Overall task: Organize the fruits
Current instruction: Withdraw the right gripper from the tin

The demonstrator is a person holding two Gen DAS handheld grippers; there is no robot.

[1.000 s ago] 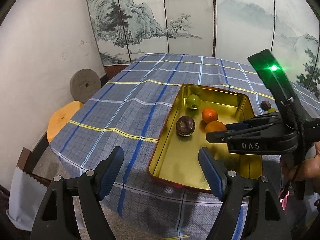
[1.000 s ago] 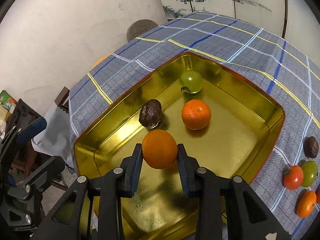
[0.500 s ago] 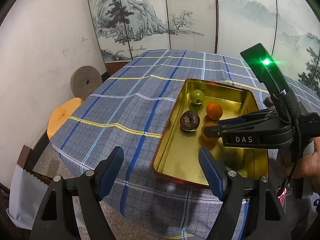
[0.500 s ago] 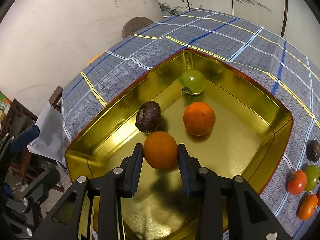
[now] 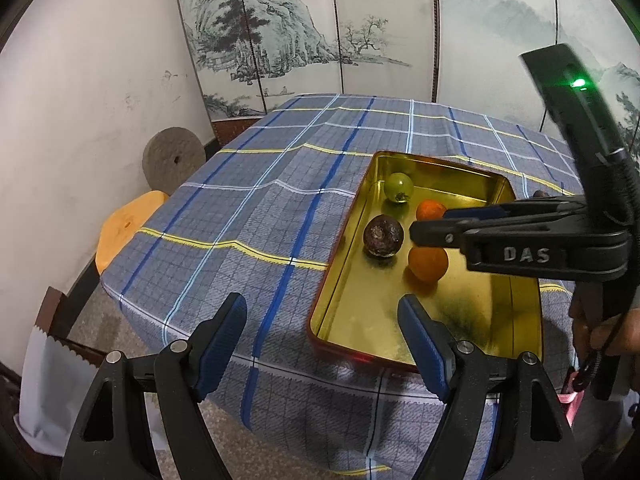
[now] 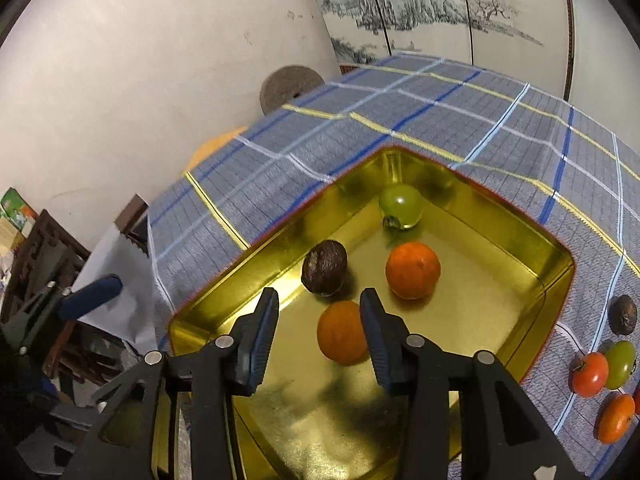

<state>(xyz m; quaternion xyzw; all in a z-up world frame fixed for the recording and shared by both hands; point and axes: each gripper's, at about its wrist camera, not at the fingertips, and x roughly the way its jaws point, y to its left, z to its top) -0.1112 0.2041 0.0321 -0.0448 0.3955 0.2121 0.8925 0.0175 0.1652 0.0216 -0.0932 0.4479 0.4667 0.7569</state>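
Observation:
A gold tray [image 6: 500, 220] [image 5: 348, 328] sits on the plaid tablecloth. In it lie a green fruit [image 6: 401, 205] [image 5: 399, 186], a dark brown wrinkled fruit [image 6: 324, 266] [image 5: 383, 235], an orange [image 6: 413, 269] [image 5: 430, 209] and a second orange [image 6: 341, 336] [image 5: 427, 263]. My right gripper [image 6: 318, 330] is open above the tray, with the second orange lying on the tray floor between and below its fingers. My left gripper [image 5: 322, 350] is open and empty over the table's near edge, left of the tray.
Outside the tray on the right lie a brown fruit [image 6: 622, 314], a red fruit [image 6: 589, 374], a green fruit [image 6: 620, 364] and an orange [image 6: 614, 419]. A round stone disc [image 5: 173, 160] and an orange stool [image 5: 126, 226] stand by the wall on the left.
My right gripper has opened and let go of the orange, which now rests on the tray floor. The gripper has pulled up and back. The left gripper has drawn back a little.

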